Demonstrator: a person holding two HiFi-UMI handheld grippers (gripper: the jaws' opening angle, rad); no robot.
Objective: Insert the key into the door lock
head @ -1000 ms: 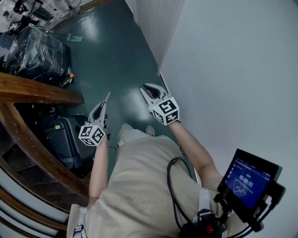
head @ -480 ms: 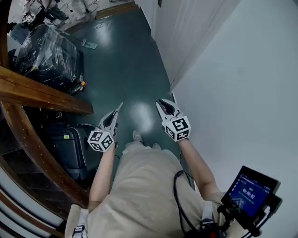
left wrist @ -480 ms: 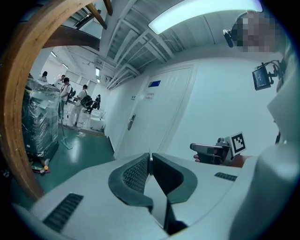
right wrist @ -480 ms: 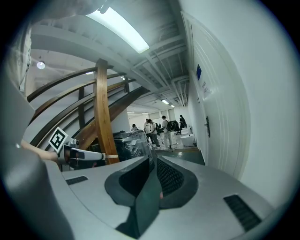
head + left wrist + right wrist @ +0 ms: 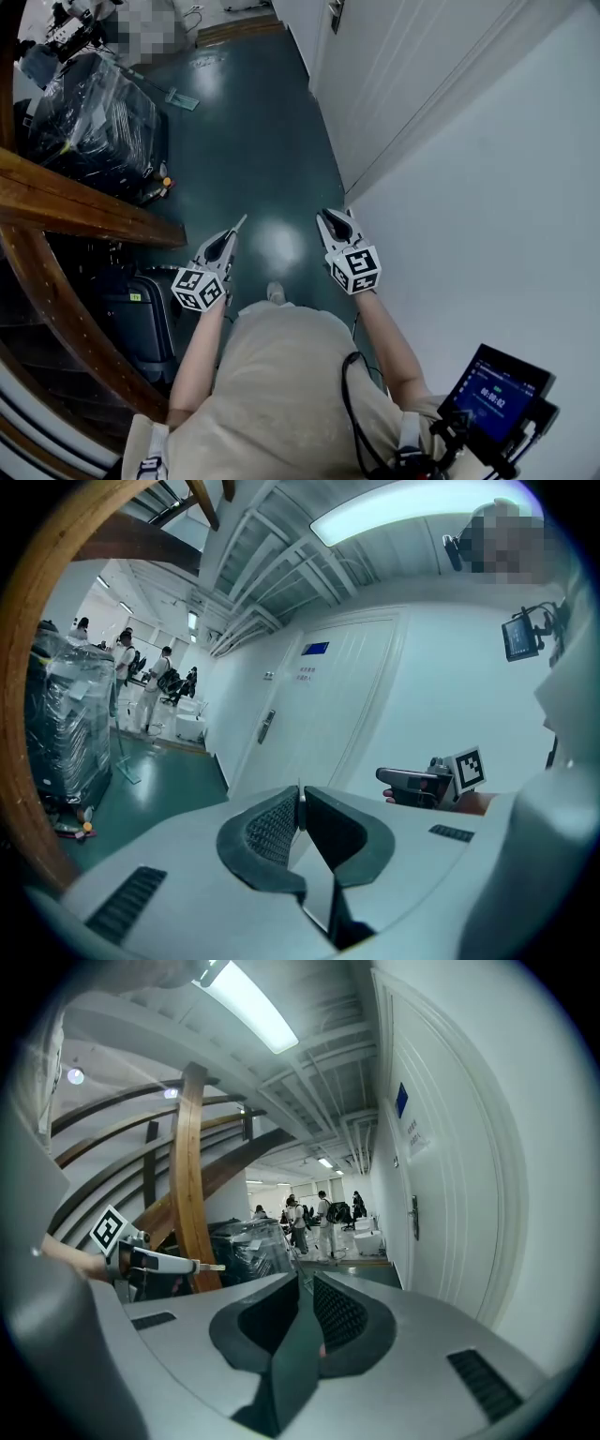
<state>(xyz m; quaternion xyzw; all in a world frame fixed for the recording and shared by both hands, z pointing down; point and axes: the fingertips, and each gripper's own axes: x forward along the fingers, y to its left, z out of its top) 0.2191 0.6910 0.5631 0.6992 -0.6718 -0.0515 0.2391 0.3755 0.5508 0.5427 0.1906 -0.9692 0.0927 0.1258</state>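
In the head view my left gripper (image 5: 231, 237) is held out over the green floor, shut on a thin metal key (image 5: 240, 223) that sticks out past its tips. From the left gripper view the key (image 5: 299, 787) is a sliver between the closed jaws of the left gripper (image 5: 300, 796). My right gripper (image 5: 332, 223) hovers beside it, close to the white wall, jaws together with nothing in them. The white door (image 5: 375, 56) stands ahead on the right. Its lock and handle (image 5: 266, 726) show well beyond both grippers, and the handle (image 5: 413, 1217) also shows in the right gripper view.
A curved wooden stair beam (image 5: 75, 202) and a plastic-wrapped pallet (image 5: 89, 117) line the left side, with a black case (image 5: 141, 314) below them. The white wall (image 5: 487, 187) runs along the right. Several people (image 5: 323, 1213) stand far down the hall. A small monitor (image 5: 492, 394) hangs at my right hip.
The person has walked forward along the corridor, so the door frame and handle have come into view at the top. Both grippers stay held out in front, still shut.
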